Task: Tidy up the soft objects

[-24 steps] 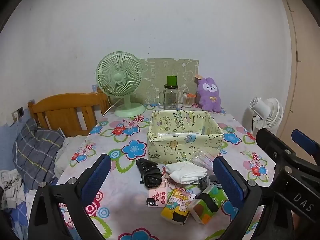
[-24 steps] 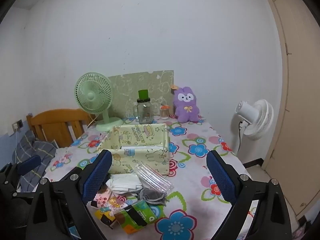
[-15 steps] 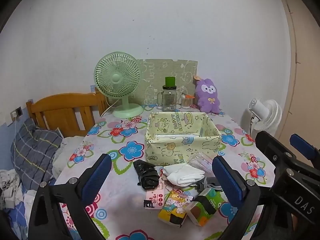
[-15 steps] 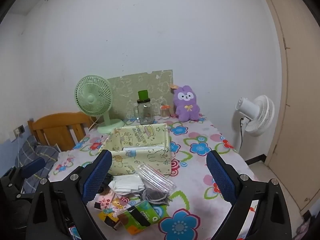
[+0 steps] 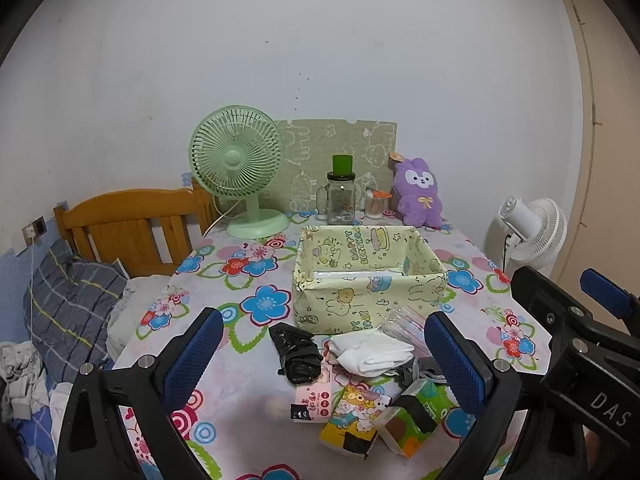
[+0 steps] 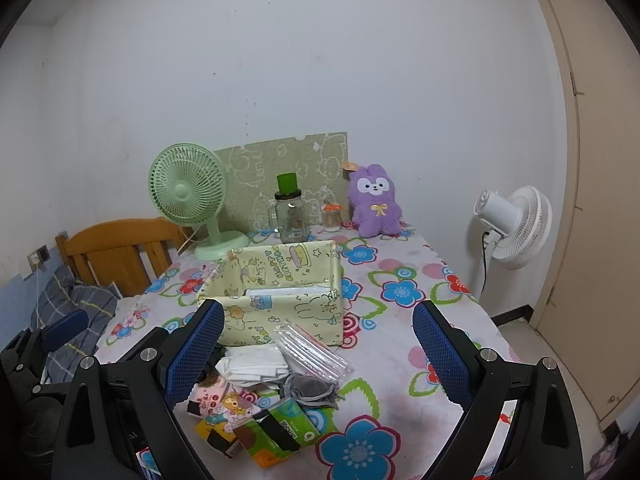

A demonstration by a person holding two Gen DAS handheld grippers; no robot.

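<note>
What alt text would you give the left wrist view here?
The open left gripper hovers empty above a heap of small soft items, among them a black bag and a folded white cloth, lying in front of a yellow fabric box on a flowered tablecloth. A green fan stands behind.

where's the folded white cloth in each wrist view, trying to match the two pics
Left wrist view: the folded white cloth lies low and right of centre, just in front of the yellow fabric box, right of the black plastic bag.
Right wrist view: the folded white cloth lies low and left of centre, in front of the box, left of the clear plastic sleeve.
Shared landmark: the purple plush bunny against the wall.
</note>
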